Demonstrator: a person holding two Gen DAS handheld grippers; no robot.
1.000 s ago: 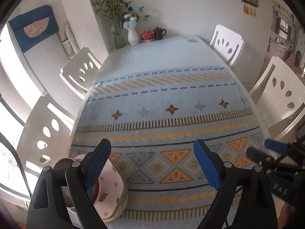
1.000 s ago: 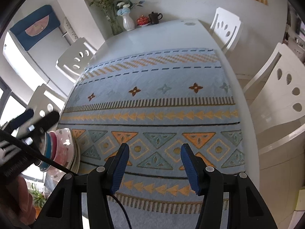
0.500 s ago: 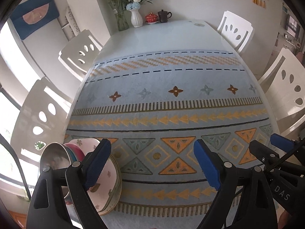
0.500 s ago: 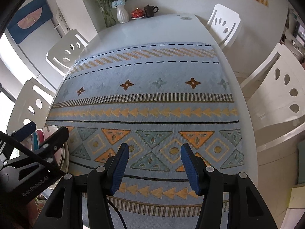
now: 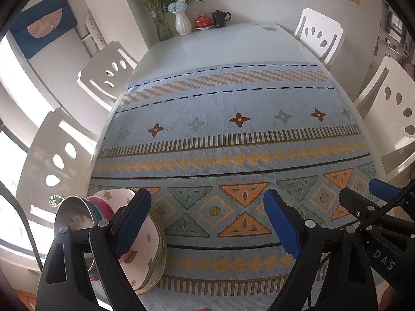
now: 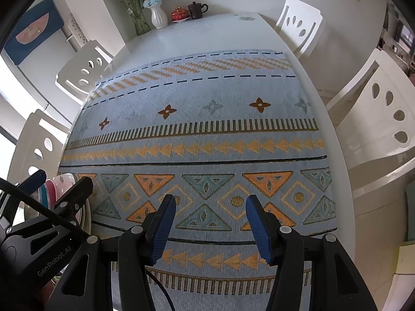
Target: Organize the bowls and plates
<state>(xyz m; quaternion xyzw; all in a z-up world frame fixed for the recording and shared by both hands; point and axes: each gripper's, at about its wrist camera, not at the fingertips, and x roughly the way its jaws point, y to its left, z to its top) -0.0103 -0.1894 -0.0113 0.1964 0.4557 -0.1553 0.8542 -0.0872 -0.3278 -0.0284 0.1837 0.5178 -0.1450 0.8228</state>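
A stack of dishes stands at the table's near left corner: a steel bowl (image 5: 72, 212), pink and teal bowls (image 5: 97, 207) and a white floral plate (image 5: 147, 243) leaning against them. My left gripper (image 5: 207, 223) hangs open over the patterned cloth (image 5: 233, 155), nothing between its blue pads. Its left finger (image 5: 132, 223) overlaps the floral plate; I cannot tell whether they touch. My right gripper (image 6: 211, 223) is open over the cloth, to the right of the left one, with nothing held. In the right wrist view the stack (image 6: 61, 182) shows behind the left gripper (image 6: 59, 194).
At the table's far end stand a glass vase (image 5: 163, 23), a white vase of flowers (image 5: 182, 22), a red lidded cup (image 5: 202, 22) and a dark mug (image 5: 219, 18). White chairs (image 5: 320, 36) line both long sides. The white table edge (image 6: 339, 155) runs on the right.
Both grippers have sunk toward the table and tipped downward. The dish stack shows more fully at the lower left. The jaws have kept the same width.
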